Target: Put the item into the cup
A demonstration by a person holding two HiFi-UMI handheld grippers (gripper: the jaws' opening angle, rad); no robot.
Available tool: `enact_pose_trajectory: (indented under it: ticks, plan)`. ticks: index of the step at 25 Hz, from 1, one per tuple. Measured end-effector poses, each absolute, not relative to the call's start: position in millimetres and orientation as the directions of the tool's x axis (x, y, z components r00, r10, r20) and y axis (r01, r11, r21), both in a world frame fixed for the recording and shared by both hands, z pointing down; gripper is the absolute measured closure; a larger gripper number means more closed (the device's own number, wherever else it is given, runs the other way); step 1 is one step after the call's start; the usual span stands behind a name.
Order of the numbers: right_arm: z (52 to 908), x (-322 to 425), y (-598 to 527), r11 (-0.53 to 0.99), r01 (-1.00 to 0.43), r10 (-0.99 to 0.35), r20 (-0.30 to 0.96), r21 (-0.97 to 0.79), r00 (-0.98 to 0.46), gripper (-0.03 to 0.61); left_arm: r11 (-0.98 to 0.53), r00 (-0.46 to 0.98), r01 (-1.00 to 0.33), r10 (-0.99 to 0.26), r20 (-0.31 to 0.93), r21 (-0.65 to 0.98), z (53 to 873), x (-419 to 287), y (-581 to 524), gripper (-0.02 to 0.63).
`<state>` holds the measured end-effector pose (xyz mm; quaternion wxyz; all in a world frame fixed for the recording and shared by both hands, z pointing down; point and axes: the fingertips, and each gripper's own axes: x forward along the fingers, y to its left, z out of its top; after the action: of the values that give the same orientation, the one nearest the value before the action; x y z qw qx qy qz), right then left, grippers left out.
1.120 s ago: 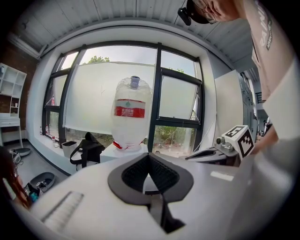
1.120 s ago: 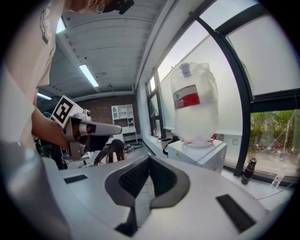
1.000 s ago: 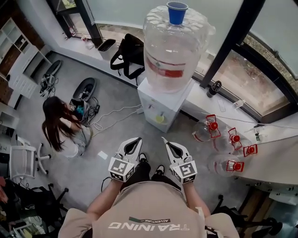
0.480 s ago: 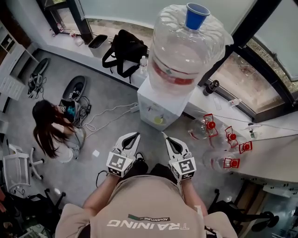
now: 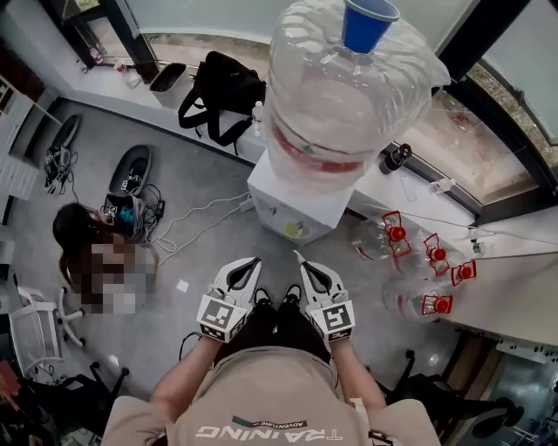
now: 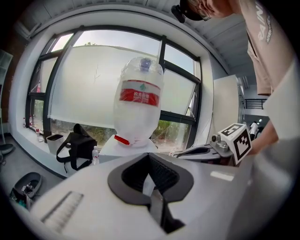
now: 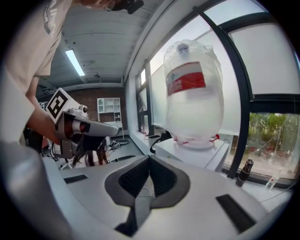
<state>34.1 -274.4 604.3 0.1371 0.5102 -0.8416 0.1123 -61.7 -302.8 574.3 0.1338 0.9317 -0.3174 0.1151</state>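
I judge nothing is done yet: my left tool (image 5: 252,261) and right tool (image 5: 302,258) are both closed and empty, side by side. The blue plastic cup (image 5: 367,24) stands atop the large clear water bottle (image 5: 336,104); I see no item.

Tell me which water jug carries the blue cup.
The big jug standing on the white dispenser; the blue cup sits on top. The other jugs, down beside it, have red fittings and no cup.

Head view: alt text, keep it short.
Seen from above, a person holds the left gripper and right gripper, both shut and empty, toward a water dispenser whose inverted bottle carries a blue cup on top. A second person sits at far left.
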Motion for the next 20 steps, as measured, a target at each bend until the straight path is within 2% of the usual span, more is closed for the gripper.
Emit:
enact_pose_trajectory:
  ticks: [10,20]
  plan:
    - [709.7,47.8,-304.8,0.503,-0.864,-0.804,0.377,0.016,-0.46,0.566,-0.713,0.732,-0.665,-0.566,0.38,0.22,670.6,-32.7,-308.4,0.606]
    - [816.2,59.0,-330.6,0.486,-0.873,-0.798,0.421,0.025,-0.432,0.566,-0.664,0.689,-0.708,-0.573,0.445,0.241,759.4,-45.9,-323.2,0.606]
